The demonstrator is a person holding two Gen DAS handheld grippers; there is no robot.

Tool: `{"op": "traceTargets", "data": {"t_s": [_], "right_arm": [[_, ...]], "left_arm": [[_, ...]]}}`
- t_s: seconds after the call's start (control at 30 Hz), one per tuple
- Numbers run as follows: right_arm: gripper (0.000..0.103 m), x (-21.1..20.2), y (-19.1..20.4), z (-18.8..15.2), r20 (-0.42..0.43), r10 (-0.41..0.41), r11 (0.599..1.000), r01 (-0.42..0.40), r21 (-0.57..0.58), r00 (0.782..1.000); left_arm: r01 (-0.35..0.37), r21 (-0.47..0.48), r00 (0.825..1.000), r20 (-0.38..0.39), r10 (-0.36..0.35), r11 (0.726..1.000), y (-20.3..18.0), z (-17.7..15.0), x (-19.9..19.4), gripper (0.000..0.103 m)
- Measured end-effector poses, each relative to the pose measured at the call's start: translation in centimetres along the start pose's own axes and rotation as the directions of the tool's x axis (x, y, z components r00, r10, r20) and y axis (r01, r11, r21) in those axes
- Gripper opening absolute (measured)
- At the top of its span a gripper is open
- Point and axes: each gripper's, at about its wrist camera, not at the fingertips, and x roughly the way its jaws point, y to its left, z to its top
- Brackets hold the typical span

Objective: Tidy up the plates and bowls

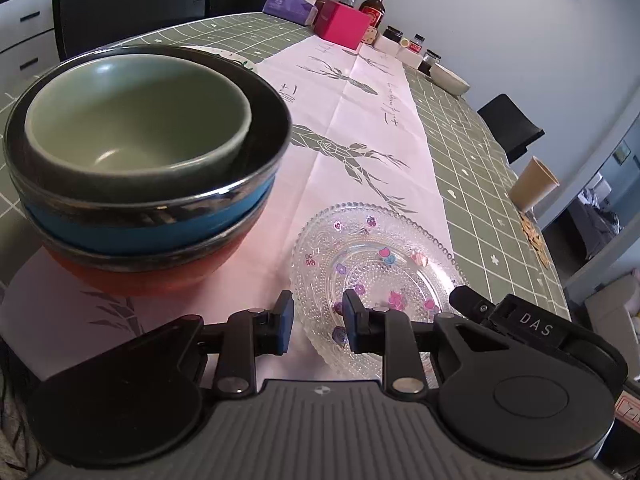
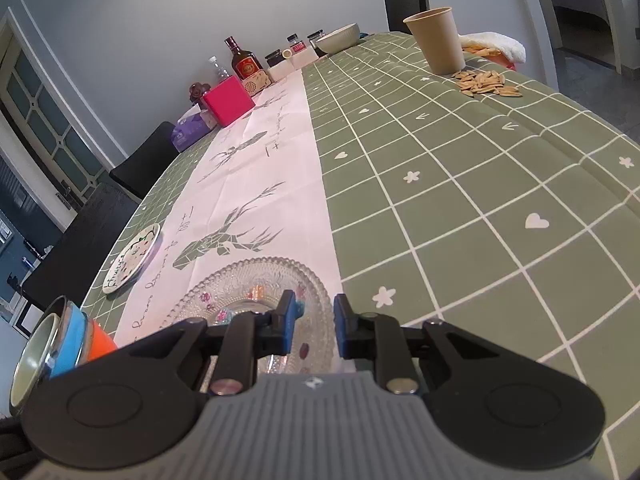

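Beaded clear glass plate (image 1: 376, 276)

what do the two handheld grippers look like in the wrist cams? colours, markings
Both look the same build: grey ribbed body with a small round logo, black rounded side housings with disc shapes, black linkage arms on silver pivot bolts, blue pads on the fingers. Left gripper; right gripper. In the left view, the black part at its right edge reads "DAS" in white. No cables, hands or sleeves show.

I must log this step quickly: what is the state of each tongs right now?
Left tongs: open, holding nothing, jaws over the near rim of the glass plate.
Right tongs: open, holding nothing, above the same plate.
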Motion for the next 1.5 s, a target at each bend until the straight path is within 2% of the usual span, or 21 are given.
{"op": "traceTargets", "data": {"t_s": [0.5,0.67,0.73,0.83,1.07,1.17,1.37,1.5], "right_arm": [[0.021,-1.0,-0.1,0.0,-0.035,-0.042,0.999,0.041,-0.027,0.999],[0.028,-0.9,0.4,-0.1,-0.028,-0.051,0.998,0.050,-0.049,0.998],[0.029,-0.9,0.8,-0.2,-0.016,-0.069,0.995,0.067,-0.071,0.998],[0.040,-1.1,1.3,-0.2,0.005,-0.089,0.991,0.089,-0.098,0.996],[0.069,-2.3,2.0,0.5,0.085,-0.131,0.980,0.142,-0.137,0.988],[0.077,-2.5,2.5,0.7,0.108,-0.135,0.977,0.151,-0.153,0.985],[0.080,-2.8,3.2,0.8,0.124,-0.140,0.971,0.161,-0.175,0.982],[0.081,-3.1,4.0,0.8,0.143,-0.147,0.964,0.174,-0.200,0.979]], "left_arm": [[0.001,0.026,1.000,-0.022,0.000,1.000,-0.6,-0.2,-0.2,0.030],[0.033,0.048,0.999,-0.039,-0.032,0.998,-0.7,-0.1,0.2,0.043],[0.042,0.056,0.999,-0.037,-0.040,0.998,-0.9,-0.2,0.2,0.056],[0.048,0.086,0.998,-0.037,-0.045,0.995,-1.5,-0.4,0.1,0.065],[-0.004,0.168,1.000,-0.014,0.007,0.986,-2.6,-0.8,-1.0,0.068],[-0.035,0.208,0.999,-0.001,0.036,0.978,-2.9,-0.8,-1.8,0.068],[-0.017,0.274,1.000,0.009,0.015,0.961,-3.7,-0.7,-4.0,0.068],[0.030,0.278,0.999,0.026,-0.039,0.960,-3.7,-0.4,-5.6,0.068]]}}
